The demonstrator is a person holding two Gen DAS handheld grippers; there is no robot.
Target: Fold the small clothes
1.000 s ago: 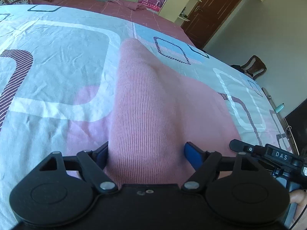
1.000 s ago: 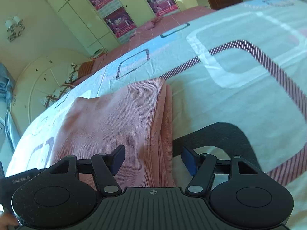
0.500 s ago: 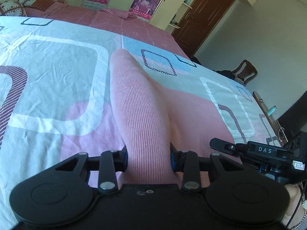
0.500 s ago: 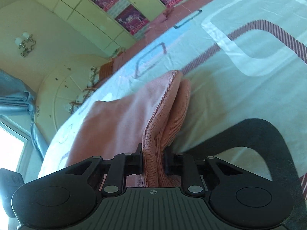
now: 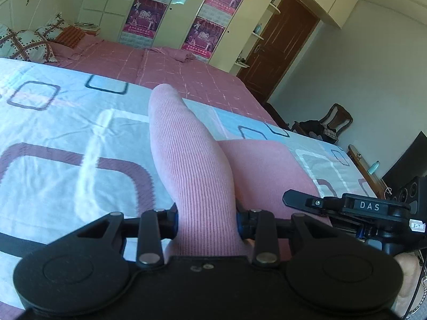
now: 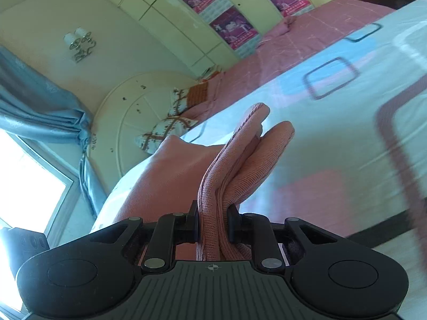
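Note:
A pink ribbed knit garment point(image 5: 192, 160) lies on the patterned bed cover point(image 5: 66, 133). My left gripper point(image 5: 206, 218) is shut on one bunched edge of it, which rises as a ridge ahead of the jaws. My right gripper point(image 6: 212, 222) is shut on another folded edge of the same garment point(image 6: 234, 165) and holds it lifted off the bed; layers of cloth stick up past the jaws. The right gripper's body also shows at the right of the left wrist view point(image 5: 355, 208).
The bed cover point(image 6: 333, 138) is white with maroon, blue and pink squares. A pink sheet point(image 5: 165, 66), pillows point(image 5: 24, 45) and a white headboard point(image 6: 138, 117) lie beyond. A wardrobe, a brown door point(image 5: 277, 50), a chair point(image 5: 333, 122) and a window with blue curtains point(image 6: 40, 101) ring the room.
Both grippers went from open around the garment's edges to shut on them. Both then rose, lifting the pinched cloth off the bed; the views now tilt up toward the room.

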